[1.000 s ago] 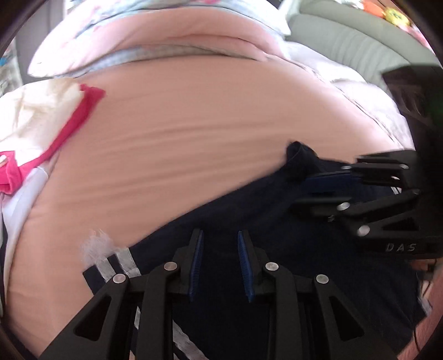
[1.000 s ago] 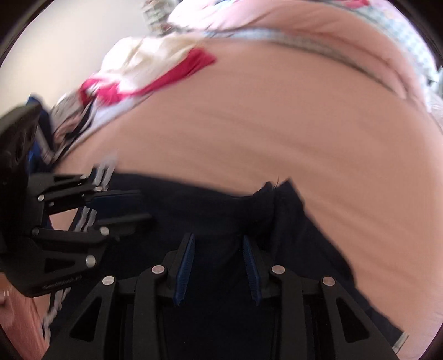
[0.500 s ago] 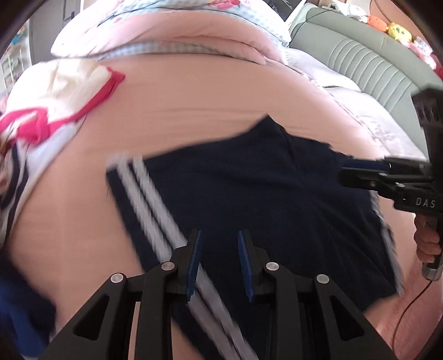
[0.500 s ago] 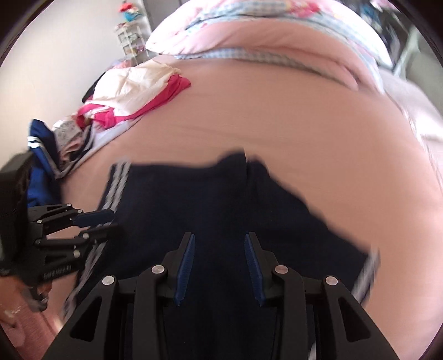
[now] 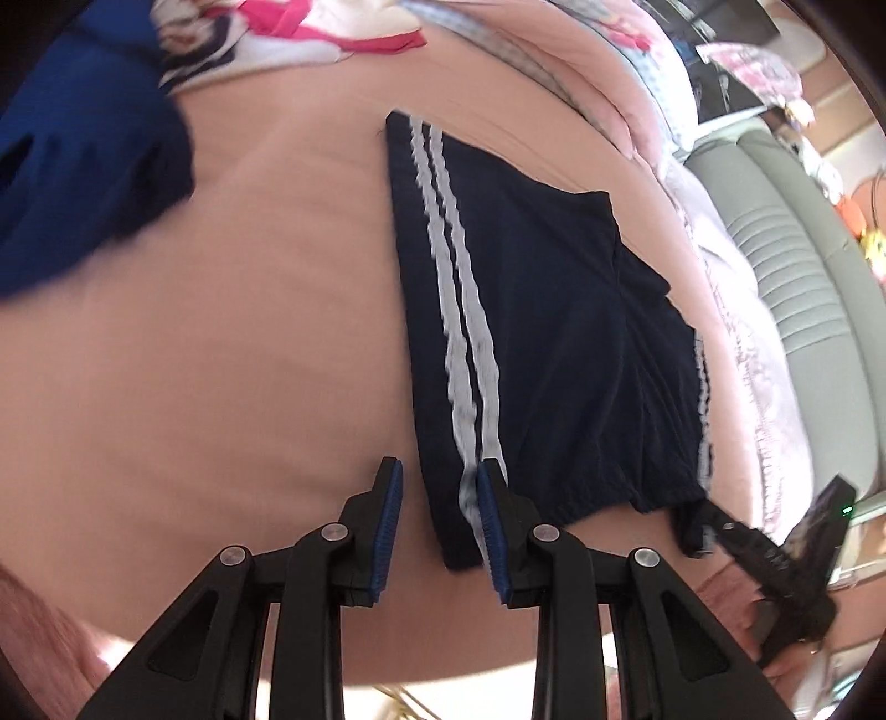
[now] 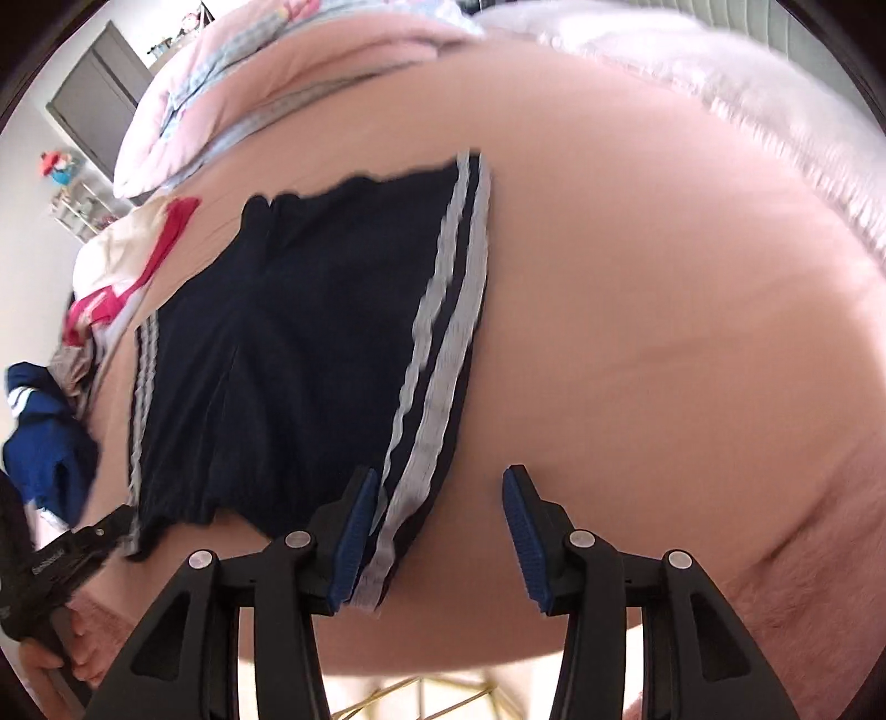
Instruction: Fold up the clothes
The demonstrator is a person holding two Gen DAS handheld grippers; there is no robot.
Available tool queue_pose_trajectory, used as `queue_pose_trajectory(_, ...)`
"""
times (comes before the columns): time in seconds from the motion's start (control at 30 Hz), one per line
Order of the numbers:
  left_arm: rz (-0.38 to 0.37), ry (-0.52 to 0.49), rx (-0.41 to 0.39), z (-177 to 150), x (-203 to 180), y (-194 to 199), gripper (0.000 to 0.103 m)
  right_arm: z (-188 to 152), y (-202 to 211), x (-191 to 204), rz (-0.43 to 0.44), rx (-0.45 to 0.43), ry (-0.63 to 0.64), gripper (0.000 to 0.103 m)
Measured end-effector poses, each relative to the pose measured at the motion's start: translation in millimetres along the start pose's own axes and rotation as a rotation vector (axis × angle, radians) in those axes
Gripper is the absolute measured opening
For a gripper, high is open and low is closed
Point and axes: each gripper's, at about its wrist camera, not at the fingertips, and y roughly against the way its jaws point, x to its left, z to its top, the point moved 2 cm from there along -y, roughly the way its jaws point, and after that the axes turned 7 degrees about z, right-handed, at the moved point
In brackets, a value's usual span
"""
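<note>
Navy shorts (image 5: 554, 332) with two white side stripes lie spread flat on the pink bed sheet (image 5: 221, 360). My left gripper (image 5: 440, 526) is over the near waistband corner. The striped cloth touches its right pad and a strip of sheet shows beside the left pad. In the right wrist view the shorts (image 6: 310, 343) stretch to the left, and my right gripper (image 6: 437, 531) has the other striped corner against its left pad. Its jaws are opening and the right pad stands clear. Each gripper appears in the other's view, the left gripper (image 6: 124, 523) and the right gripper (image 5: 714, 526) both at waistband corners.
A blue garment (image 5: 83, 166) and a white-and-pink clothes pile (image 5: 288, 33) lie at the far left of the bed. A folded pink duvet (image 5: 598, 72) runs along the back, with a grey padded headboard (image 5: 803, 249) to the right. A hand (image 6: 50, 664) holds the left gripper.
The bunched shorts are now spread flat. Both grippers swung apart to opposite waistband corners and rolled. The right jaws stand wider than before.
</note>
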Motion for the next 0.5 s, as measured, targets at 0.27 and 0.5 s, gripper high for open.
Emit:
queue_pose_trajectory(0.27,-0.042,-0.028,-0.015,-13.3,-8.0,-7.0,0.019,-3.0,-10.7,21.6,0.148,0.034,0.042,0.019)
queue_pose_trajectory(0.5,0.012,-0.121,-0.117,-6.9,-20.6,25.4,0.009,3.0,7.8,26.6,0.079,-0.024,0.111,0.010)
